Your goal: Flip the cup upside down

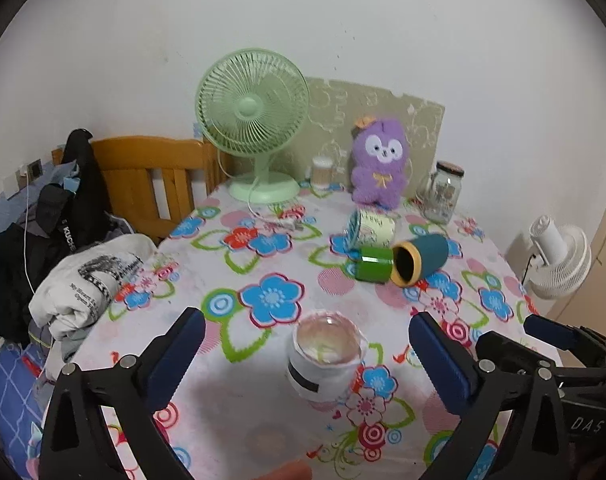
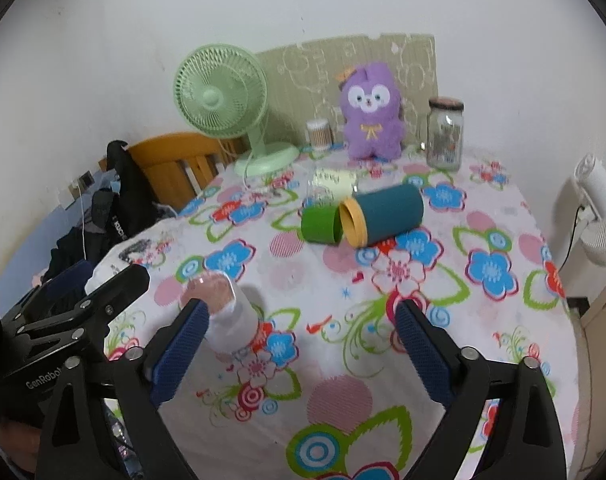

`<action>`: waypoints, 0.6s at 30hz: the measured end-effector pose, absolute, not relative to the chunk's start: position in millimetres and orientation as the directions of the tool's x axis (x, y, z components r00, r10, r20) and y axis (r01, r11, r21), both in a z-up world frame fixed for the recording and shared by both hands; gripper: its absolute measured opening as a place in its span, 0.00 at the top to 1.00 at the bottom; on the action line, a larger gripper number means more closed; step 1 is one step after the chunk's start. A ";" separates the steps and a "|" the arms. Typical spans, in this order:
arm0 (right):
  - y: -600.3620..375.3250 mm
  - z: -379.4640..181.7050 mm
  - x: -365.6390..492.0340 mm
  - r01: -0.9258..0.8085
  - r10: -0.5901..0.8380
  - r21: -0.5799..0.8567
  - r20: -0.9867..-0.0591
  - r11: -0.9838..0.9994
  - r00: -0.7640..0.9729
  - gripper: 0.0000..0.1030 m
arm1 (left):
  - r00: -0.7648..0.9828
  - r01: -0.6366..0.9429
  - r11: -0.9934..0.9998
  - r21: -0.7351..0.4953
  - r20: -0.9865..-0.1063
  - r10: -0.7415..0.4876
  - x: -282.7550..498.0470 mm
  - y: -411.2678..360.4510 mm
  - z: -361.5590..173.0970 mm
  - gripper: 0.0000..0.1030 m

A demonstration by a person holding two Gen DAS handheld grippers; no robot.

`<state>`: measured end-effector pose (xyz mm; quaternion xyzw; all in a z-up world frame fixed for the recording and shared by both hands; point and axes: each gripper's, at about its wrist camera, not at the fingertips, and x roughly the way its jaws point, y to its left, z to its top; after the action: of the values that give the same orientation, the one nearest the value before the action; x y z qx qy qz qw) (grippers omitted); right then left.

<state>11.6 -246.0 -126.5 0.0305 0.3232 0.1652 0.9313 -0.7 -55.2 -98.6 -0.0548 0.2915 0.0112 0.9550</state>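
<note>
A clear cup wrapped in white paper stands on the floral tablecloth with a flat clear end facing up; it also shows in the right wrist view. My left gripper is open, its blue pads on either side of the cup and apart from it. My right gripper is open and empty; the cup stands just beyond its left finger. A teal cup with a yellow rim, a green cup and a clear glass with a pale label lie on their sides further back.
A green desk fan, a purple plush toy, a glass jar and a small cotton-swab container stand at the table's back edge. A wooden chair with clothes is left; a white fan is right.
</note>
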 end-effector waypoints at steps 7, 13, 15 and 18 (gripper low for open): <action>-241.7 -105.4 9.3 -0.316 0.356 0.168 -0.529 0.934 0.770 0.03 | 0.857 -0.062 0.994 -0.089 -0.515 0.008 -3.7 -50.4 -82.8 0.00; -236.7 -79.5 1.0 -0.342 0.371 0.149 -0.459 0.928 0.808 0.02 | 0.891 -0.068 0.994 -0.083 -0.453 0.023 -9.2 -46.8 -63.2 0.00; -234.9 -71.6 -2.9 -0.347 0.371 0.138 -0.436 0.928 0.820 0.00 | 0.901 -0.072 0.994 -0.081 -0.433 0.030 -10.7 -45.3 -56.7 0.00; -230.8 -58.5 -9.8 -0.357 0.375 0.122 -0.396 0.926 0.838 0.00 | 0.913 -0.073 0.993 -0.088 -0.407 0.031 -12.7 -42.1 -47.7 0.00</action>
<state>-9.8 -230.8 -58.5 0.0215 0.2109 0.1911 0.9584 -12.7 -42.1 -47.7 -0.0510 0.2070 0.0268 0.9766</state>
